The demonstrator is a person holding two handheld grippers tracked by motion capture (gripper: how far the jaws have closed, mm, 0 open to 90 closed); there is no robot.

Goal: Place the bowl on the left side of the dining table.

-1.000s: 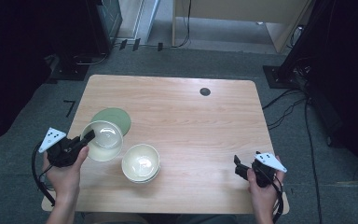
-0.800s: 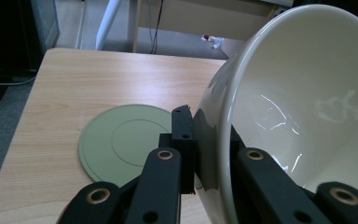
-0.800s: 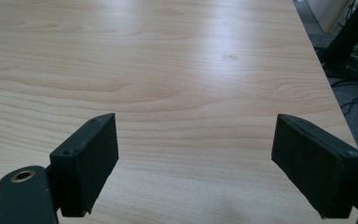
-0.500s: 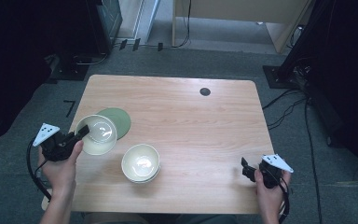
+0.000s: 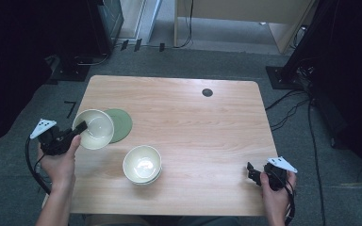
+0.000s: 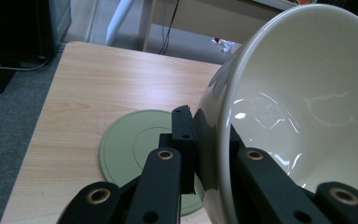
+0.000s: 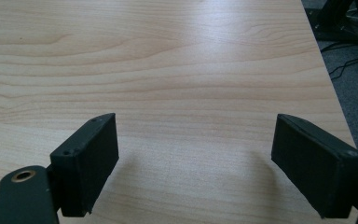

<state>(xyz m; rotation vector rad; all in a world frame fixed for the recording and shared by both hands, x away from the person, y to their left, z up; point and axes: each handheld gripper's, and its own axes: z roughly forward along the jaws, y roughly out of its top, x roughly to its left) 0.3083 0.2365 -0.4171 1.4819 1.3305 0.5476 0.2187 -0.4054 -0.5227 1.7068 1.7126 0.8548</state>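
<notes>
Mid-carry near the desk's (image 5: 184,99) left edge: left tool (image 5: 78,129) clamped on a tilted bowl's (image 5: 94,128) rim above the green plate (image 5: 120,125), right tool (image 7: 196,163) gaping idle; probably next, level and lower.

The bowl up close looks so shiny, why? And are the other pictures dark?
Left gripper view: bright glare streaks inside the white bowl, clamped by the left gripper. High view: room edges nearly black, table evenly lit. Right gripper view: soft shadows under the right gripper.
</notes>
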